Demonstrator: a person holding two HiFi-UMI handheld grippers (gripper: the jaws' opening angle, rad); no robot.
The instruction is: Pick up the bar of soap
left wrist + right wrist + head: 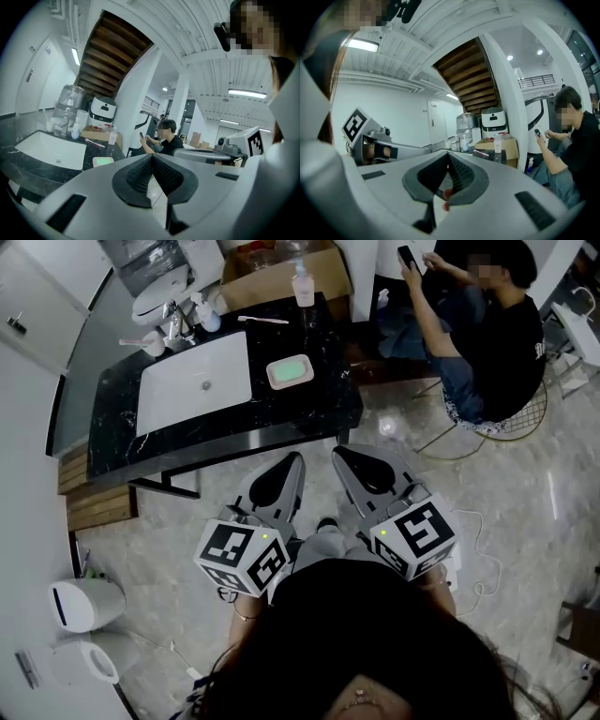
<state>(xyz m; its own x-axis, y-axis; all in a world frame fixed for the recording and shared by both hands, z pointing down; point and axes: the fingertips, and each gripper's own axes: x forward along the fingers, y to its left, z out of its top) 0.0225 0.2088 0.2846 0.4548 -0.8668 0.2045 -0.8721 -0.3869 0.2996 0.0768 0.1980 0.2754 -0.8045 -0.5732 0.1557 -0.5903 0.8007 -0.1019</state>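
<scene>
The pale green bar of soap (290, 369) lies in a white dish (272, 379) on the black marble counter (234, 423), to the right of the white sink (195, 381). Both grippers hang over the floor in front of the counter, well short of the soap. The left gripper (296, 458) is shut, its ribbed pads meeting with nothing between them. The right gripper (338, 452) is shut and empty too. In the left gripper view the left gripper (151, 157) points past the soap dish (103, 161), which lies low on the left. The right gripper (447, 154) does not show the soap.
A toothbrush (262, 320), a pump bottle (303, 285) and a faucet (173, 320) stand along the counter's back, with a cardboard box (267, 276) behind. A seated person (492, 334) holding a phone is at the right. A toilet (84, 604) stands at the lower left.
</scene>
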